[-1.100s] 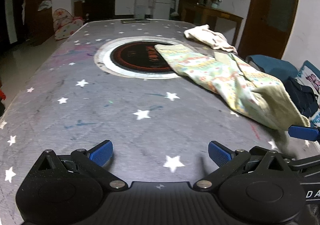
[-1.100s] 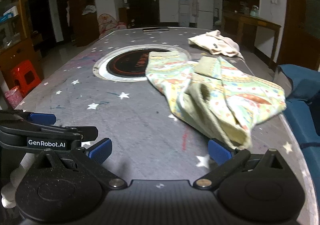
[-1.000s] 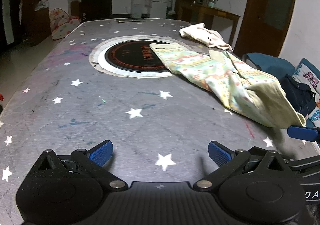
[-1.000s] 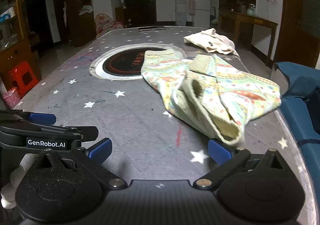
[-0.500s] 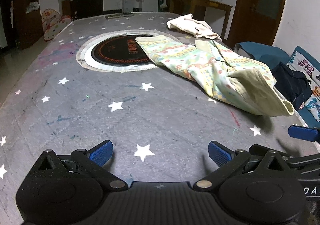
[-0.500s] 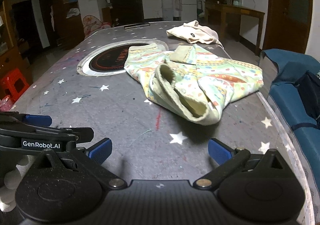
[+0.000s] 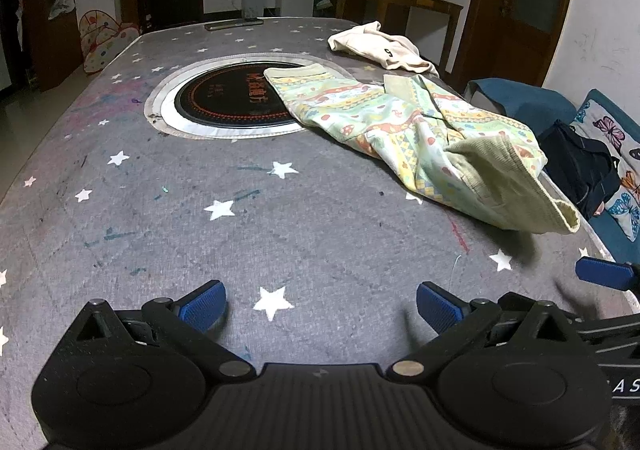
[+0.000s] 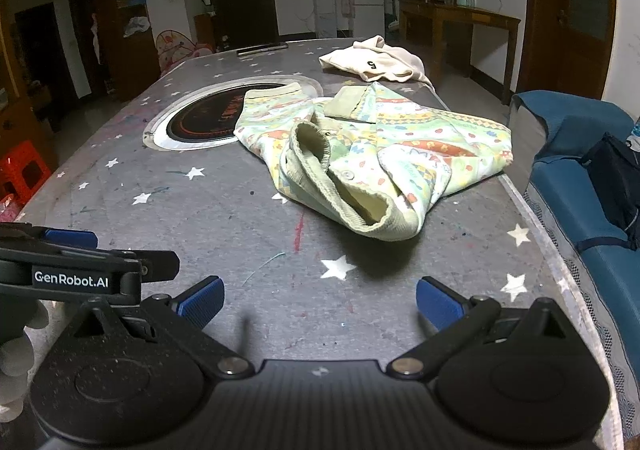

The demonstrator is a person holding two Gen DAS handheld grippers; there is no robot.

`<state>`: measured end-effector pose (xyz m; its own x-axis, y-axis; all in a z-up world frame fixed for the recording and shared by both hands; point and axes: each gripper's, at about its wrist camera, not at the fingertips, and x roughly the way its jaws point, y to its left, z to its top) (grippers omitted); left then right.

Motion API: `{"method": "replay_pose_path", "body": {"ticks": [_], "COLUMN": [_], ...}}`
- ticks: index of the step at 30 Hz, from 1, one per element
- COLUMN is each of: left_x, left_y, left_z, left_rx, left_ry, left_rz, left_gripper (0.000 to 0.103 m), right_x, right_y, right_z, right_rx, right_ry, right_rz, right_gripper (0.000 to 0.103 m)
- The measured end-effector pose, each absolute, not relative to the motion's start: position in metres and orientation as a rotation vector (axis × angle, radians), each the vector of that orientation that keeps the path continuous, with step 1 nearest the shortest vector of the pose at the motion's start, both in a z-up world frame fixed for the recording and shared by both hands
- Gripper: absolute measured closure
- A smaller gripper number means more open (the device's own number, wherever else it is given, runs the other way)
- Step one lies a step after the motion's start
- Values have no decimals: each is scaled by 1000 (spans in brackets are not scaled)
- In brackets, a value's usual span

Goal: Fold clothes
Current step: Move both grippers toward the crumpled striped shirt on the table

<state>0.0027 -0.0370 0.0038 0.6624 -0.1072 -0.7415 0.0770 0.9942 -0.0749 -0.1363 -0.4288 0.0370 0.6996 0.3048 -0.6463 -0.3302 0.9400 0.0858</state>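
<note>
A crumpled pale-green patterned garment (image 7: 420, 130) (image 8: 380, 154) lies on the right half of the grey star-print table (image 7: 240, 218) (image 8: 248, 210), one edge over a round black inset. Its ribbed yellow-green hem (image 8: 360, 206) bunches toward me. A cream garment (image 7: 380, 48) (image 8: 376, 64) marked "5" rests farther back. My left gripper (image 7: 320, 304) is open above bare table at the near edge, well short of the cloth. My right gripper (image 8: 320, 300) is open too, just short of the hem. The left gripper's body (image 8: 80, 274) shows at the left of the right wrist view.
A round black and silver inset (image 7: 224, 98) sits mid-table. A blue sofa (image 8: 580, 178) with a dark bag (image 7: 580, 170) runs along the table's right edge. A red stool (image 8: 24, 170) stands on the floor at left. A fridge and a wooden sideboard stand at the back.
Both grippers have pulled back toward the near edge and risen slightly. The patterned garment now lies free on the table, its hem bunched up. Both grippers stay open.
</note>
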Motion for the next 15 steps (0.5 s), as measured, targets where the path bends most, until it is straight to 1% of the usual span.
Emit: {"method": "replay_pose_path", "body": {"ticks": [8, 15], "left_x": [8, 13], "left_y": [-41, -45], "left_z": [8, 15], "left_rx": [-31, -20], "left_ry": [840, 830], "left_rz": [-109, -121], "left_gripper": [0, 0], "right_x": [-130, -143], "right_y": [-428, -437], "right_z": [41, 44], "right_rx": [-54, -84], "right_ry": [714, 709], "right_rz": [381, 395], "right_gripper": [0, 0]}}
